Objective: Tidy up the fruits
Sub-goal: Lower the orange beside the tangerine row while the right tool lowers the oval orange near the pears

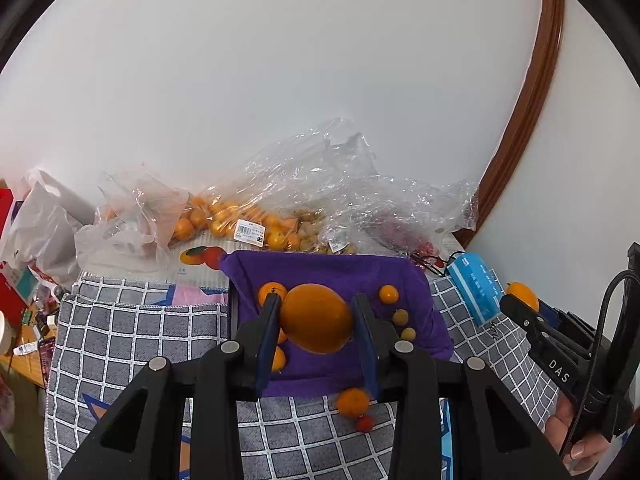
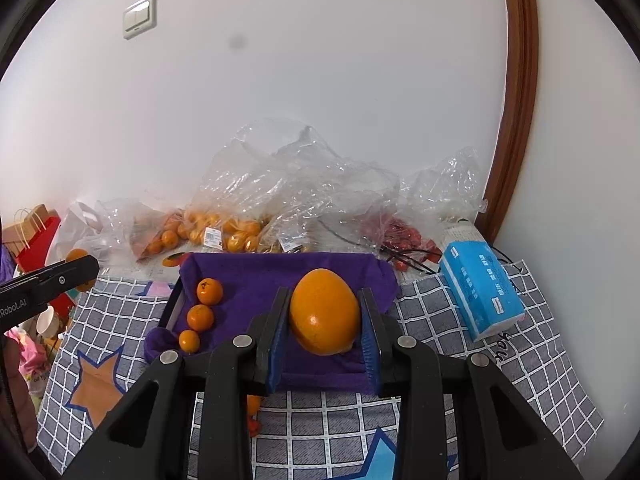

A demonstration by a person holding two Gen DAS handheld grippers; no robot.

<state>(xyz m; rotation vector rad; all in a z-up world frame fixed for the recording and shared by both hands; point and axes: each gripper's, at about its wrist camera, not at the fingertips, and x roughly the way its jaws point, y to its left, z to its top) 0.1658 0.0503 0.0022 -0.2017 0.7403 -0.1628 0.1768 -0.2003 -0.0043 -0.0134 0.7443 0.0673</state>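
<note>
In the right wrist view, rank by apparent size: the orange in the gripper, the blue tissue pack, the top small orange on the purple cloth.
1. Blue tissue pack
2. Held orange, inflated by nearness
3. Small orange

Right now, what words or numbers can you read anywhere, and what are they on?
"DAS": white letters on the right gripper, seen from the left wrist.
"Robot.AI": on the left gripper, start cut off.
Price labels on the fruit bags: too small.
Blue tissue pack print: too blurred.
</note>
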